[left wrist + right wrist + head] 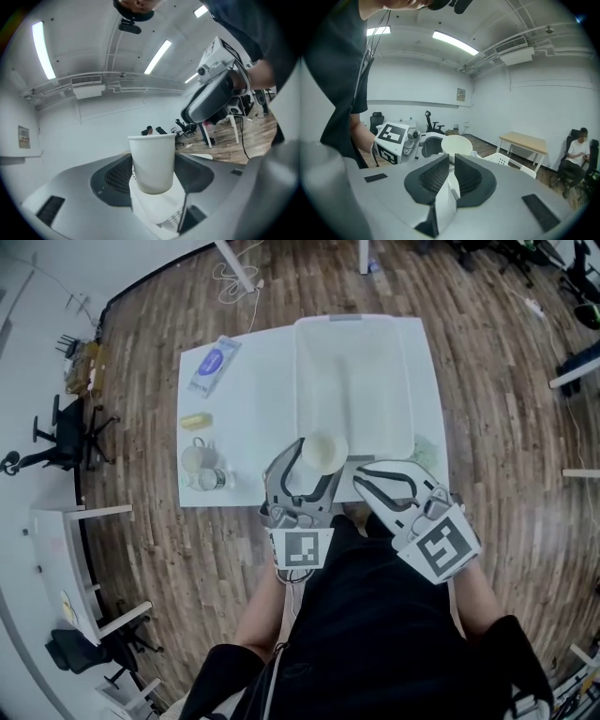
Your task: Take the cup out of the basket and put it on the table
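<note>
Left claw [309,465], spread wide, grips the upright paper cup [324,450] by its sides at the basket's [298,371] near edge. Bare surface [246,409] lies to its left. Right claw [451,159] closed, empty.

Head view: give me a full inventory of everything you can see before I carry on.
table: one, white, on the wooden floor
basket: one, translucent white, on the table's right half
paper cup: one, white, in the left gripper, over the basket's near edge
packet: one, blue and white, far left of the table
small item: one, yellow, left edge of the table
mug: one, pale, near left of the table
round item: one, whitish, beside the mug; kind unclear
cable: one, white, on the floor beyond the table
office chairs: at least two, black, left of the table
left gripper: grey, shut on the paper cup
right gripper: grey, shut, empty
</note>
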Demonstrator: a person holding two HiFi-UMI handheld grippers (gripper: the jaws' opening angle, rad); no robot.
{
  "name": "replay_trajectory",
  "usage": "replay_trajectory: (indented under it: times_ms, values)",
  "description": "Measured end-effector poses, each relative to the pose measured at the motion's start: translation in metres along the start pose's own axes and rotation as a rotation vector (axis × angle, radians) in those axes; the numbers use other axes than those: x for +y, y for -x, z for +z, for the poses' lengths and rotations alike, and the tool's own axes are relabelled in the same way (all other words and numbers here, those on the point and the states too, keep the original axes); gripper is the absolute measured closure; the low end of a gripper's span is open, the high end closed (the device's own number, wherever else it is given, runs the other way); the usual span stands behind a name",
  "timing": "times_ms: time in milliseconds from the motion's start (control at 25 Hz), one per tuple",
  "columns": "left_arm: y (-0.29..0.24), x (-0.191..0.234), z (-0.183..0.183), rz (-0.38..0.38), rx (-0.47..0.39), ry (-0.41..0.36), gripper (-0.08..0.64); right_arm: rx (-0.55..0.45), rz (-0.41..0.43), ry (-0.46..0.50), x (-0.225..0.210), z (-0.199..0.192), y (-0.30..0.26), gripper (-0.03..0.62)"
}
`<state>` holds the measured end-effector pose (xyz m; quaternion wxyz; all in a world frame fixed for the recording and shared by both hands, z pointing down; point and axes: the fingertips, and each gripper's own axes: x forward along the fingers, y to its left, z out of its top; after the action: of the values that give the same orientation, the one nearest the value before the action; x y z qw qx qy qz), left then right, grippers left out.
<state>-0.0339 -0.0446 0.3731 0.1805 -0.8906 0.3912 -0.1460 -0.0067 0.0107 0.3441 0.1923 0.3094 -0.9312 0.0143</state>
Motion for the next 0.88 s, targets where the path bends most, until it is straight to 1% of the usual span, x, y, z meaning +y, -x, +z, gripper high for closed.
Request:
replay_trajectory:
  times_ms: [120,160,200,280,320,440,560,720,880]
  values:
    - [0.015,0.035,-0.008,0.098,-0.029,-0.009,0.279,0.0,-0.021,-0.028,-0.006,-0.004,-0.003,0.558]
    - [0.022,0.048,-0.015,0.137,-0.023,0.01,0.279,0.004,-0.025,-0.04,-0.006,-0.005,-0.004,0.558]
    - [0.03,0.061,-0.026,0.185,-0.011,0.065,0.281,0.005,-0.029,-0.053,-0.007,-0.007,-0.005,0.558]
    - [0.045,0.087,-0.051,0.282,0.014,0.204,0.282,0.001,-0.037,-0.08,-0.009,-0.008,-0.008,0.558]
    - [0.051,0.099,-0.061,0.321,0.016,0.241,0.282,0.0,-0.039,-0.09,-0.01,-0.008,-0.01,0.558]
    - [0.069,0.127,-0.096,0.407,0.022,0.293,0.284,0.006,-0.04,-0.117,-0.008,-0.011,-0.015,0.558]
    - [0.08,0.134,-0.14,0.427,0.067,0.337,0.284,0.021,-0.04,-0.146,-0.004,-0.018,-0.021,0.558]
    - [0.086,0.132,-0.192,0.437,0.121,0.354,0.285,0.067,-0.047,-0.176,0.0,-0.032,-0.027,0.558]
    - [0.078,0.121,-0.24,0.445,0.179,0.383,0.285,0.124,-0.065,-0.195,0.006,-0.044,-0.027,0.558]
